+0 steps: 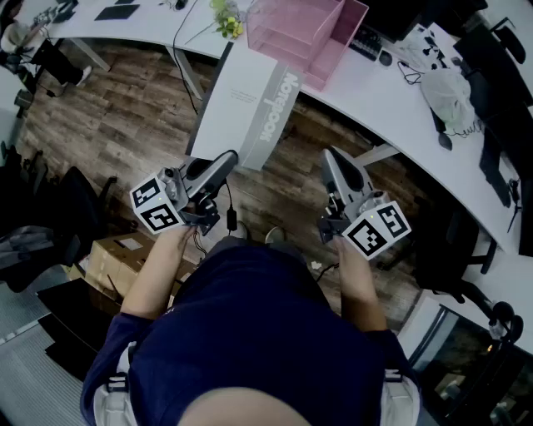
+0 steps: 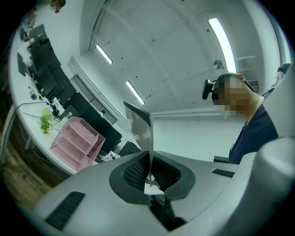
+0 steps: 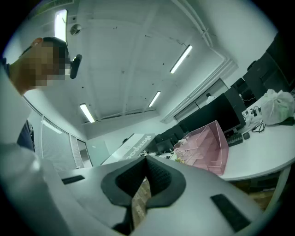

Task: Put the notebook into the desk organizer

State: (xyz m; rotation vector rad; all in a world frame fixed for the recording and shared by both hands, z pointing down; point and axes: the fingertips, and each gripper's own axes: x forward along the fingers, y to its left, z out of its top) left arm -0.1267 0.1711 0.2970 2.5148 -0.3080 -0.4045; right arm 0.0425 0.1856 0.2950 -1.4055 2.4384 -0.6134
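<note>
the left gripper (image 1: 226, 160) has its jaws clenched on the edge of the white notebook (image 1: 250, 104), held up in the air over the wooden floor (image 1: 141, 108). the pink desk organizer (image 1: 310, 33) stands on the white table (image 1: 383, 91) (just beyond the notebook's far end). the right gripper (image 1: 333, 162) has its jaws pressed together, grasping nothing.

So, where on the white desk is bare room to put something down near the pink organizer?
The desk is bare right of the pink organizer, between it and the white plastic bag. A second free strip lies left of the plant. Crowded: the corner beyond the organizer, with keyboard, mouse and cables.
</note>
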